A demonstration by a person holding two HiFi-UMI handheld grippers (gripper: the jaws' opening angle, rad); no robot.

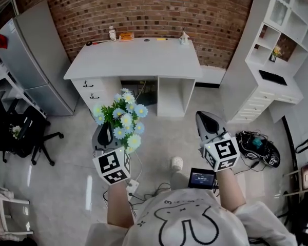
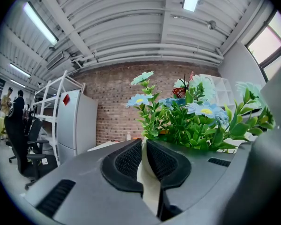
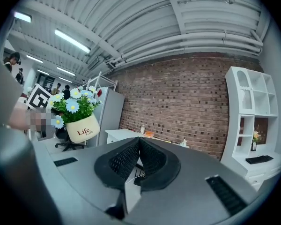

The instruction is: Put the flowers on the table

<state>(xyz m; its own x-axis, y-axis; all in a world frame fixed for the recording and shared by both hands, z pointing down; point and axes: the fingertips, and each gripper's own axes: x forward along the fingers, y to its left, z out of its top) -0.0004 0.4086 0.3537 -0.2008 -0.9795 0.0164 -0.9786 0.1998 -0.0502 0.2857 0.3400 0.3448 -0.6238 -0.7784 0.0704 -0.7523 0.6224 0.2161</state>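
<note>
Standing at the far left are a grey refrigerator (image 1: 28, 60) and a black office chair (image 1: 25, 129). Next comes the left gripper (image 1: 106, 133), held level at the end of an outstretched forearm. Its jaws are clamped on the cream pot (image 2: 148, 182) of the flowers (image 1: 124, 118), which are carried above the floor, well short of the table (image 1: 138, 60). That white table stands ahead against the brick wall, with a small bottle (image 1: 112, 33) along its back edge. A white cup (image 1: 176, 163) and cables lie on the floor near the person's feet. The right gripper (image 1: 208, 123) is level too, beside the left, its jaws closed tip to tip on nothing. White shelving (image 1: 282, 45) fills the right side.
</note>
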